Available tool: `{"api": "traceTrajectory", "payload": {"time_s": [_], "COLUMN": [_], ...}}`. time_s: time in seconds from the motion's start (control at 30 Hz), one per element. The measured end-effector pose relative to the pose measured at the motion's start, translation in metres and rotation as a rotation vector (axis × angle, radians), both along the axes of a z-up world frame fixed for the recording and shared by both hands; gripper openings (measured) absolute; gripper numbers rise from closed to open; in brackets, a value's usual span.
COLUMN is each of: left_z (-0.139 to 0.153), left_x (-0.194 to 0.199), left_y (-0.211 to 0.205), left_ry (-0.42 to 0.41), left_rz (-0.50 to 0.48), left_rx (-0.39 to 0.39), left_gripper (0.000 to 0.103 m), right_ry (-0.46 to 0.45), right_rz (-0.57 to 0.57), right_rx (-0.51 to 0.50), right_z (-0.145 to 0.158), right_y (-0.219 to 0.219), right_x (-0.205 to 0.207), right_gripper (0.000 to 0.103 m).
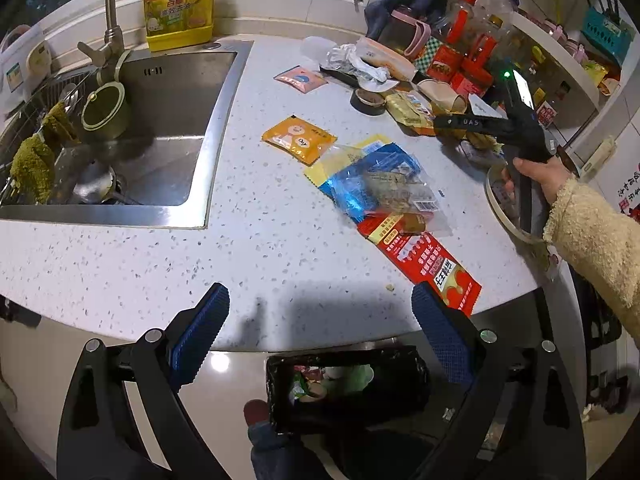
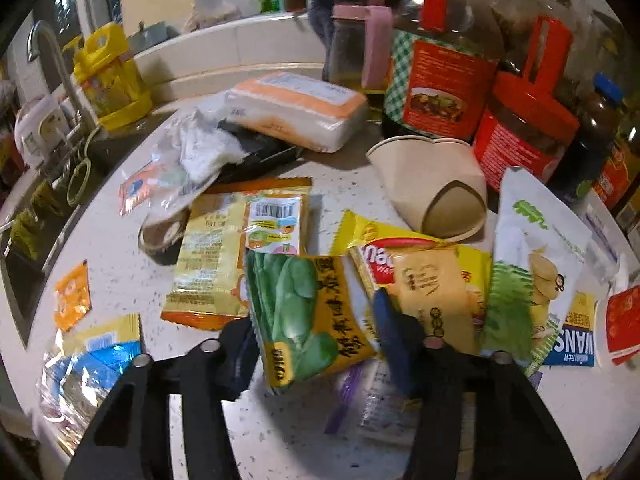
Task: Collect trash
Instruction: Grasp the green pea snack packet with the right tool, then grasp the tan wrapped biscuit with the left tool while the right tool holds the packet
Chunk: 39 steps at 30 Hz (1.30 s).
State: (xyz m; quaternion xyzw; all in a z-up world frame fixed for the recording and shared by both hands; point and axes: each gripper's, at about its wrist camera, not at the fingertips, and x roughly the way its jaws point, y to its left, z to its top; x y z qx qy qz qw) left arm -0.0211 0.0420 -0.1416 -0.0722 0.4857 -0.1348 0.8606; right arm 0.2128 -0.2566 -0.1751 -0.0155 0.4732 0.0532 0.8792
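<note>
Snack wrappers lie scattered on the white speckled counter (image 1: pixel 120 264). My left gripper (image 1: pixel 320 328) is open and empty above the counter's front edge, over a black-lined trash bin (image 1: pixel 344 388) on the floor. A red wrapper (image 1: pixel 424 264) lies just beyond its right finger. A blue wrapper (image 1: pixel 372 184) and an orange sachet (image 1: pixel 298 140) lie further off. My right gripper (image 2: pixel 316 332) has its jaws around a green and yellow packet (image 2: pixel 308 312), which bends up between the fingers. In the left wrist view the right gripper (image 1: pixel 440 122) is over the wrapper pile at the right.
A steel sink (image 1: pixel 160 128) with dishes is at the left, a yellow detergent jug (image 1: pixel 178 4) behind it. Jars and bottles (image 2: pixel 480 80) crowd the back right. A crushed paper cup (image 2: pixel 436 184), a white pouch (image 2: pixel 536 264) and an orange-white pack (image 2: pixel 296 108) lie among wrappers.
</note>
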Motion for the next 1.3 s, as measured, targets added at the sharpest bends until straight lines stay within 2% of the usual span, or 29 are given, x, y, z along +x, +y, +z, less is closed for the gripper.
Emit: {"api": "traceTrajectory", "payload": {"time_s": [0.07, 0.17, 0.27, 0.37, 0.47, 0.73, 0.83, 0.9, 1.0, 1.1, 1.3], "left_z": [0.0, 0.004, 0.011, 0.019, 0.031, 0.036, 0.03, 0.023, 0.009, -0.003, -0.019], "left_x": [0.003, 0.009, 0.027, 0.053, 0.082, 0.143, 0.168, 0.185, 0.209, 0.231, 0.253], "left_y": [-0.002, -0.008, -0.021, -0.042, -0.066, -0.142, -0.187, -0.222, -0.258, -0.28, -0.311], "left_ry": [0.003, -0.007, -0.019, -0.043, -0.075, -0.107, -0.101, -0.1, -0.068, -0.01, 0.041], "left_rz": [-0.005, -0.015, -0.048, -0.095, -0.132, -0.15, -0.186, -0.249, -0.278, -0.259, -0.273], "left_rx": [-0.001, -0.003, -0.018, -0.008, -0.025, 0.042, 0.07, 0.103, 0.129, 0.122, 0.19], "left_gripper": [0.09, 0.09, 0.09, 0.09, 0.09, 0.09, 0.09, 0.09, 0.09, 0.09, 0.09], "right_ry": [0.002, -0.025, -0.046, -0.03, -0.036, -0.228, -0.283, -0.306, -0.319, -0.315, -0.293], "right_rz": [-0.017, -0.043, -0.044, -0.046, -0.093, -0.164, -0.22, -0.256, -0.304, -0.34, -0.324], "right_rx": [0.008, 0.079, 0.12, 0.153, 0.205, 0.371, 0.396, 0.403, 0.404, 0.417, 0.422], "right_z": [0.001, 0.011, 0.028, 0.03, 0.033, 0.096, 0.114, 0.121, 0.124, 0.12, 0.108], "right_y": [-0.005, -0.015, -0.021, -0.026, -0.037, -0.078, -0.103, -0.119, -0.138, -0.154, -0.157], "right_x": [-0.001, -0.008, -0.023, -0.029, -0.035, -0.105, -0.138, -0.158, -0.176, -0.189, -0.194], "right_gripper": [0.046, 0.026, 0.017, 0.016, 0.016, 0.016, 0.016, 0.016, 0.016, 0.016, 0.016]}}
